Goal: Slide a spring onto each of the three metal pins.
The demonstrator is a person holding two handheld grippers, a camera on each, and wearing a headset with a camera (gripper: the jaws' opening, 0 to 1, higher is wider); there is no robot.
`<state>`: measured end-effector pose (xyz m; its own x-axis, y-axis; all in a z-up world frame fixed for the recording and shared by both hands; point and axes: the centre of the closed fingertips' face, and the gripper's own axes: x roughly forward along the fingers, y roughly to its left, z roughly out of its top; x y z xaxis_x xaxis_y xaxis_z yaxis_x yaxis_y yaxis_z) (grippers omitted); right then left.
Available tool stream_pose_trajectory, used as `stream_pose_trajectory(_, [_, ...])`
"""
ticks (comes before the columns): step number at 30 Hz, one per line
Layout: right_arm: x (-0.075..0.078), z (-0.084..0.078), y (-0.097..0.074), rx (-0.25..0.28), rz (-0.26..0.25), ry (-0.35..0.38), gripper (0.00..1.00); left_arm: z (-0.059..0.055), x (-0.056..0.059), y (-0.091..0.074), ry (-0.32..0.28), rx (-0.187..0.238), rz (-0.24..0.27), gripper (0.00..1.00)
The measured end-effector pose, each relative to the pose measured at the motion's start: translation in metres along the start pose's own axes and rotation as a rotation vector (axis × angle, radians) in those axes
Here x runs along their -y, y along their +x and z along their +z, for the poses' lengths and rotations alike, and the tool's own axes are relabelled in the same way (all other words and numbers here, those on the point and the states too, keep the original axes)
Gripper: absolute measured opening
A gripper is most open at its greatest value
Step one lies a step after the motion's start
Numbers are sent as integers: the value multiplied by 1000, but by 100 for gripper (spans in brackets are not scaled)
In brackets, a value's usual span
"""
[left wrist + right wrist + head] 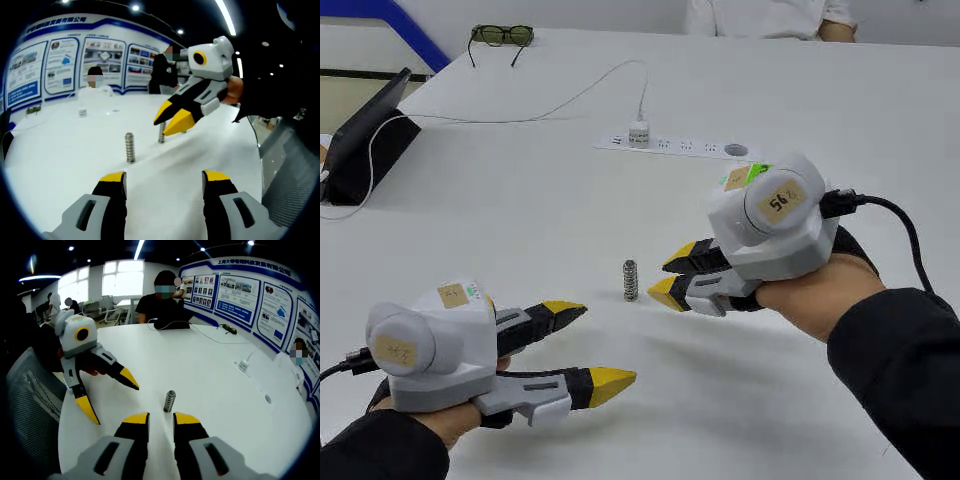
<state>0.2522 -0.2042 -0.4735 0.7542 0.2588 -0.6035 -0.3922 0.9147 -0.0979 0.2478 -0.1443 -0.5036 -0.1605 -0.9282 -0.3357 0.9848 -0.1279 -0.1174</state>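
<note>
The right gripper (672, 274) hovers low over the worktop (540, 210). Its tapered jaws are a narrow gap apart with nothing between them, and the tips point left at a spring (631, 280) standing upright just beside them. The left gripper (588, 345) hangs nearer and to the left, jaws spread wide and empty, well apart from that spring. In the left gripper view a second spring (161, 133) stands farther off, just below the right gripper's tips.

Both coils stand on end unaided, so I judge each already sits on a pin. I cannot make out a third pin or a loose spring. For the remaining one, pinch the coil lightly across its middle, since a hard squeeze would bow it or shoot it out. Keep its axis vertical, centre the bore over the pin's tip, and let go only once several turns are over it. A slim free-standing pin may topple, so approach from straight above.

The springs are slim, close-wound cylinders of bright metal, ribbed and probably slippery. The jaw tips are smooth yellow wedges on black. The worktop is flat, white and matte, with a flat white power strip (680, 146) far behind.
</note>
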Motion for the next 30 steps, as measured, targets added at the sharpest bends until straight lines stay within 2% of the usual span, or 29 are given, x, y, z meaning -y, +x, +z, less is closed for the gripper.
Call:
stream_pose_trajectory(4, [-3, -1, -8, 16, 0, 11, 20, 1, 0, 0, 2, 1, 0, 62])
stream_pose_trajectory(15, [-8, -15, -28, 18, -17, 19, 21, 2, -1, -1, 1, 4, 3, 63])
stream_pose_trajectory(30, [-2, -37, -59, 34, -63, 57, 22, 2, -2, -1, -1, 5, 7, 64])
